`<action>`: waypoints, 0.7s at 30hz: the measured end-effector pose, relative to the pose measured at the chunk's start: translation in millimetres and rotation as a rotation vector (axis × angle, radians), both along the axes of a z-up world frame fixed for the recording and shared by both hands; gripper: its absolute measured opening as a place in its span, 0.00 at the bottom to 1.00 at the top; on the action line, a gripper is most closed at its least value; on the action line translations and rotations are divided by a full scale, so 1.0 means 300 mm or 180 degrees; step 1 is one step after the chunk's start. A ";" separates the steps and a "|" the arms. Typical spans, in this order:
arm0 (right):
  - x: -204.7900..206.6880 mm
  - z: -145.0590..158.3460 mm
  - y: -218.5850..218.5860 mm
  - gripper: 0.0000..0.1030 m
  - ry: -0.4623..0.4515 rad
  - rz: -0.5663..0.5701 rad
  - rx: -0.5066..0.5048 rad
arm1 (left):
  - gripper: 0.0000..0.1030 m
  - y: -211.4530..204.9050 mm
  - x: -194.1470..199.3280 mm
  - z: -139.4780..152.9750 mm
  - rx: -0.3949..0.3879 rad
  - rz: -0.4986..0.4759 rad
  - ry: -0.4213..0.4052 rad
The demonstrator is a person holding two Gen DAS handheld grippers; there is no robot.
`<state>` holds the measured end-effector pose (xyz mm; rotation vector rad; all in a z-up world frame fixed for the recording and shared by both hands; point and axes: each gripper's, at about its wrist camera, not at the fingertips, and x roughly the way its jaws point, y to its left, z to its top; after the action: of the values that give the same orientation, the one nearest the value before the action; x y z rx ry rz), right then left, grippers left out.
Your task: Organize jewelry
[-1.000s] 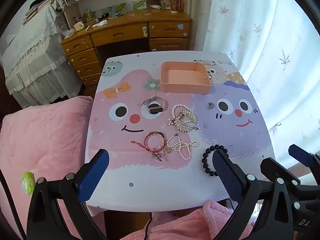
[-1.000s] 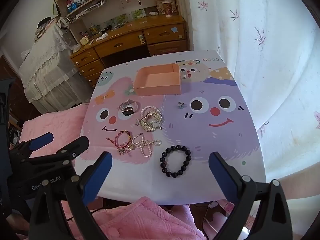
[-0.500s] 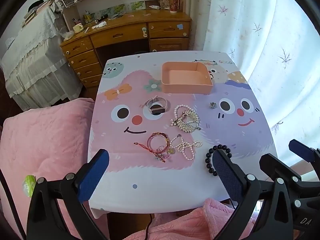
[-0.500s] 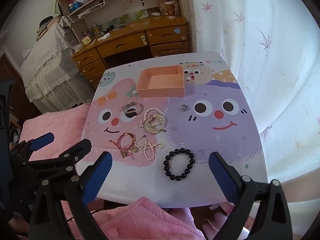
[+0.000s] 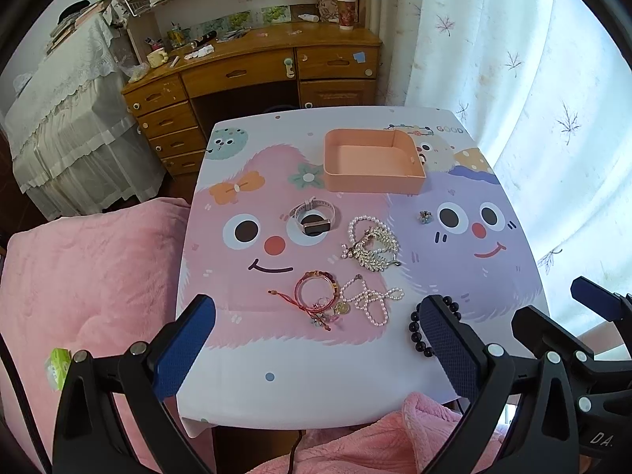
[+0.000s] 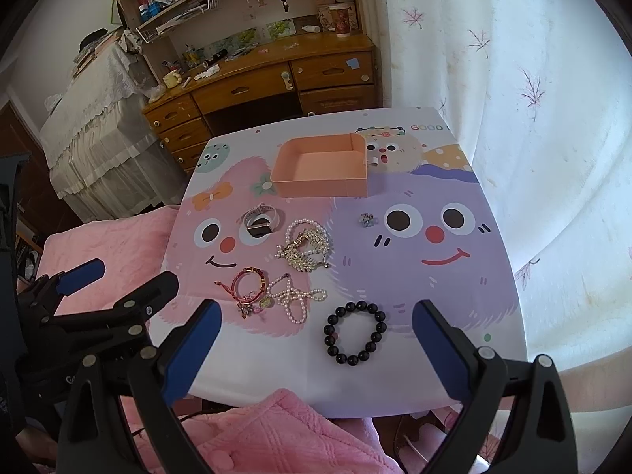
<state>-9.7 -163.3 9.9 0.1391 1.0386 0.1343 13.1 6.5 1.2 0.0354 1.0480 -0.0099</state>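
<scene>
While both grippers are hovering above the near edge of the cartoon-printed table, nothing is being held. The left gripper is keeping its blue-padded fingers spread wide, and the right gripper is doing the same, its gap framing the black bead bracelet lying flat near the front edge. Just left of that bracelet, a white pearl strand is lying loosely tangled, touching a cluster of red cord bracelets with small charms. Farther back, a pearl bracelet with a gold leaf-shaped piece is resting beside a smartwatch with a pale band. A small ring-like trinket is sitting alone on the purple figure. The empty peach-coloured tray is standing behind all the jewelry, well apart from both grippers.
</scene>
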 end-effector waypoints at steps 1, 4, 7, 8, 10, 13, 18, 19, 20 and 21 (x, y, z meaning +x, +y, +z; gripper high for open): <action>-0.004 -0.002 -0.001 0.95 -0.0007 -0.0001 -0.0008 | 0.99 0.001 0.000 0.002 -0.0001 0.0000 0.0003; -0.003 -0.003 -0.003 0.95 -0.0007 0.0006 -0.0008 | 0.99 0.002 0.006 0.003 0.0000 -0.0004 0.0008; -0.005 -0.003 -0.006 0.95 -0.0008 0.0009 -0.0008 | 0.99 0.002 0.006 0.003 -0.0003 -0.0003 0.0012; -0.005 -0.003 -0.007 0.95 -0.0008 0.0009 -0.0009 | 0.99 0.002 0.008 0.004 0.0000 -0.0003 0.0015; -0.004 -0.003 -0.007 0.95 -0.0003 0.0012 -0.0009 | 0.99 0.002 0.008 0.002 -0.0002 -0.0002 0.0021; 0.000 -0.001 0.001 0.95 0.0006 0.0025 -0.0016 | 0.99 0.005 0.011 0.002 -0.0005 0.0015 0.0028; 0.008 -0.003 0.009 0.95 0.0006 0.0038 -0.0022 | 0.99 0.002 0.004 -0.003 -0.0004 0.0022 0.0034; 0.007 -0.002 0.009 0.95 0.0006 0.0037 -0.0020 | 0.99 0.001 0.002 -0.002 -0.0002 0.0024 0.0031; 0.007 -0.002 0.009 0.95 0.0007 0.0036 -0.0022 | 0.99 0.002 0.002 -0.003 -0.0002 0.0024 0.0029; 0.006 -0.002 0.010 0.95 0.0007 0.0036 -0.0022 | 0.99 0.002 0.003 -0.003 -0.0002 0.0023 0.0032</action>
<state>-7.8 -160.3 9.3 0.1271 1.0421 0.1408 14.1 7.1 0.3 0.0310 1.0583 -0.0039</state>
